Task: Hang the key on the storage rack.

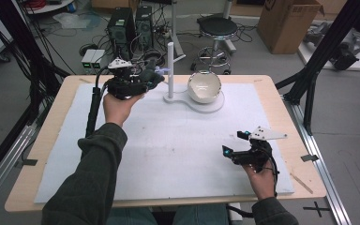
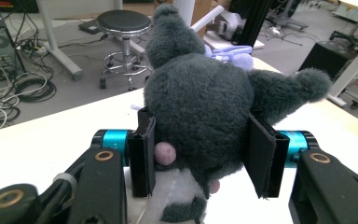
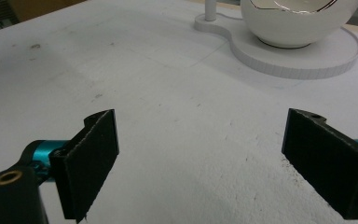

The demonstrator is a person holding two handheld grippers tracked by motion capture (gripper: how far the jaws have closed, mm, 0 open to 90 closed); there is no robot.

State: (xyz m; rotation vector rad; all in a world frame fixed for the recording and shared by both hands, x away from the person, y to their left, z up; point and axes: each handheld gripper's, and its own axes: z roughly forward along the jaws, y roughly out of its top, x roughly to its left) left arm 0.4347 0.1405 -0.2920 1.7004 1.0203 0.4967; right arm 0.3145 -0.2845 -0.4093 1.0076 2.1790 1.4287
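1. The left gripper (image 2: 200,154) is clamped on a dark grey plush toy (image 2: 200,107), its pads pressing the soft body from both sides.
2. In the high view, the toy (image 1: 147,77) is held above the far left part of the desk (image 1: 56,108), just beside the white post (image 1: 170,70) of a stand.
3. A white bowl (image 1: 205,86) sits on the stand's round base.
4. The right gripper (image 3: 200,158) hangs over the white mat with its jaws spread wide, nothing between them.
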